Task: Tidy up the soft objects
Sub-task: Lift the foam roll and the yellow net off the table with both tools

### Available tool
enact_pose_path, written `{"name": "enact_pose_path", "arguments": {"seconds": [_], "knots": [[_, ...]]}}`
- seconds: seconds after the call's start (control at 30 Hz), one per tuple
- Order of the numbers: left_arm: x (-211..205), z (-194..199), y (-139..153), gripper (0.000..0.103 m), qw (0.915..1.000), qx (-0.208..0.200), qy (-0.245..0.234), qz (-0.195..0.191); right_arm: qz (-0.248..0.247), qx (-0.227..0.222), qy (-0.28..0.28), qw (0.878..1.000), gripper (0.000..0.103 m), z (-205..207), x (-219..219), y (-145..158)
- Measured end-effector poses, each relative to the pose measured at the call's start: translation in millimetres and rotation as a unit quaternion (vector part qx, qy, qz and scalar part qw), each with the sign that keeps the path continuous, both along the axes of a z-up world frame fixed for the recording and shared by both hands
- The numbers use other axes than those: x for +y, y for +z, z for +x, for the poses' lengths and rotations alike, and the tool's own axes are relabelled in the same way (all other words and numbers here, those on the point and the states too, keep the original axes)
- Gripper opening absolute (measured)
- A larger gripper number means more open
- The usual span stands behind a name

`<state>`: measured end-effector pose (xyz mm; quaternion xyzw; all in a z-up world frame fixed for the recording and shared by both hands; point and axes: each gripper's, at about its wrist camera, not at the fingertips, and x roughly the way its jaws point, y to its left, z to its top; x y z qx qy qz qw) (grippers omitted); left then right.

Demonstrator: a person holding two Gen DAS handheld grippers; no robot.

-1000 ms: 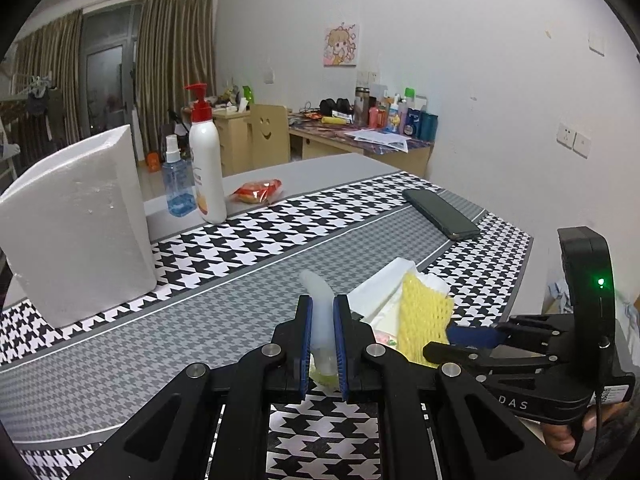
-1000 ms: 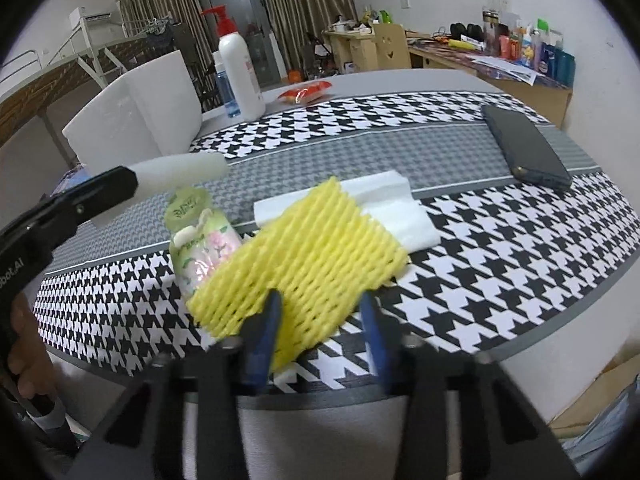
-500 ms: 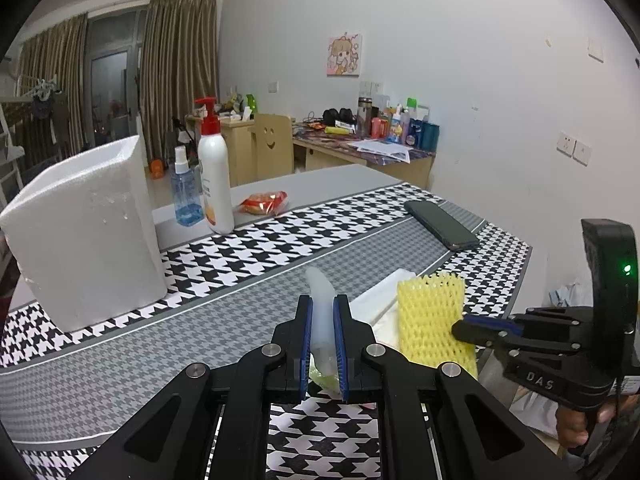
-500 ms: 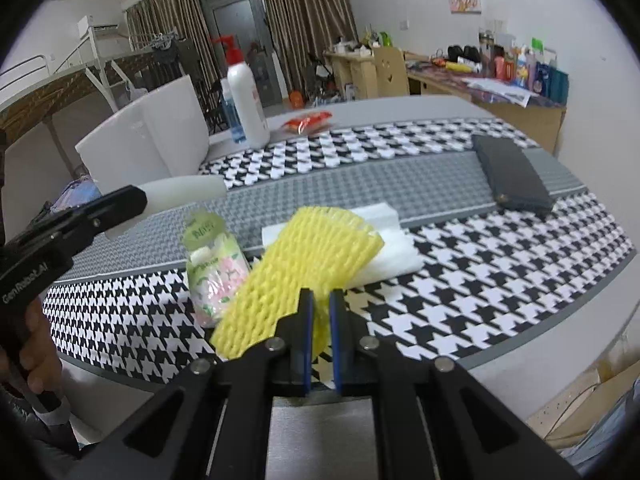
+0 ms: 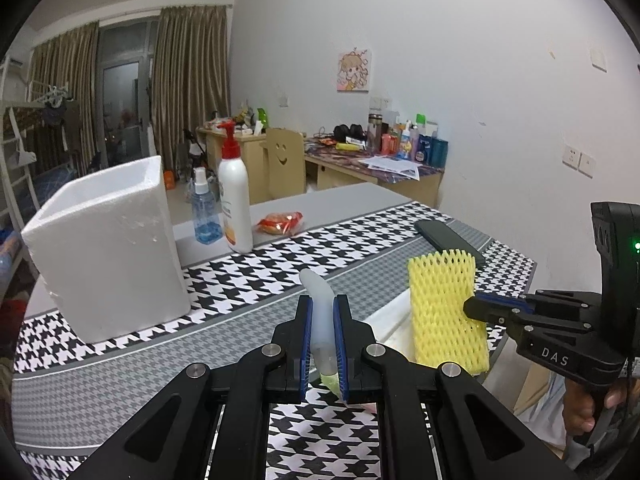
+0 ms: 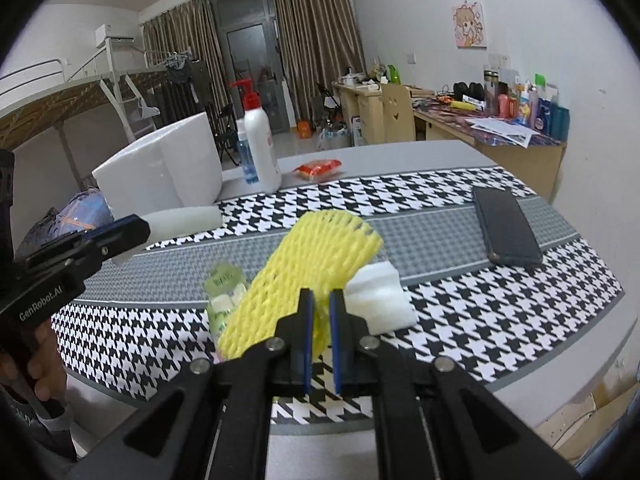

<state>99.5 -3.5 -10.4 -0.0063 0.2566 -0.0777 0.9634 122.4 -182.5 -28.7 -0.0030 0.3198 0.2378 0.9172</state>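
Right hand-held gripper [image 6: 319,320] pinches the yellow foam net [image 6: 308,276] by its lower edge, lifted off the desk [image 6: 460,320]; looks light, floppy, squashy. Left hand-held gripper [image 5: 322,334] clamps a white foam strip [image 5: 320,312]. Foam box [image 5: 108,248] beyond.

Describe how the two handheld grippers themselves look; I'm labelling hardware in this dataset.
Both are matte black linkage frames with silver pivot bolts and blue pads lining the fingers. The left gripper carries white "GenRobot.AI" lettering on its side, seen in the right wrist view. The right gripper shows "DAS" lettering, a boxy black upright housing with a green light, and a thin black cable by the handle. Bare hands grip both handles.
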Motion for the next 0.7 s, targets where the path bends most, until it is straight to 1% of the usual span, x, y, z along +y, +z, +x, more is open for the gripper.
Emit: {"name": "enact_pose_path", "arguments": {"seconds": [0.1, 0.23, 0.53, 0.7], "knots": [[3.9, 0.0, 3.5, 0.011, 1.0, -0.001, 0.003, -0.004, 0.003, -0.007, 0.008, 1.0, 0.011, 3.3, 2.5, 4.5], [6.0, -1.2, 7.7, 0.011, 0.9997, -0.011, 0.018, 0.011, 0.004, -0.016, 0.016, 1.0, 0.011, 6.7, 8.1, 9.1], [15.6, -5.6, 20.7, 0.011, 0.9988, -0.028, 0.035, 0.019, 0.006, -0.03, 0.041, 0.999, 0.011, 10.6, 24.7, 19.9], [20.9, -11.6, 28.9, 0.011, 0.9981, -0.037, 0.045, 0.022, 0.007, -0.049, 0.054, 0.997, 0.011, 10.1, 34.3, 27.0]]}}
